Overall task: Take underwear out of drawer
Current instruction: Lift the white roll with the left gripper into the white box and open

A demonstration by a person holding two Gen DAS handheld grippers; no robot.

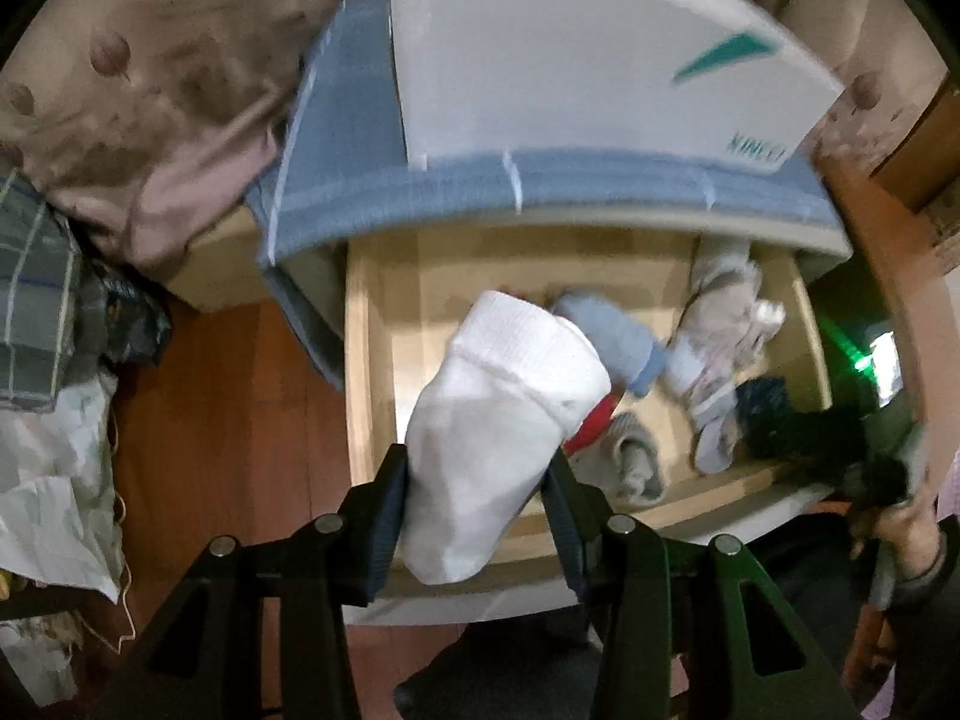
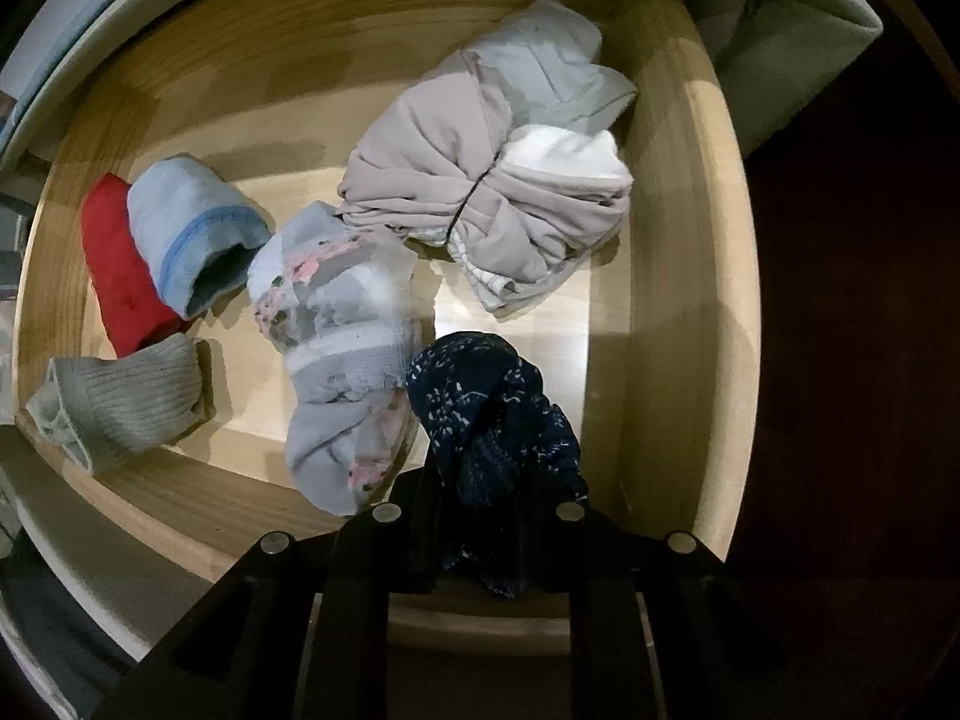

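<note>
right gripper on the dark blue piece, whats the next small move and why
Probably lift it straight up. The right gripper has its jaws shut on the dark blue patterned piece, whose bunched end sits low by the front wall of the drawer. The left gripper already holds a white piece above the drawer, so a short rise should bring this one clear too.

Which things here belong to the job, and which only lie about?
Job:
- drawer
- white garment, in left gripper
- dark blue patterned garment, in right gripper
- red garment

Lying about:
- white box
- floral bedding
</note>
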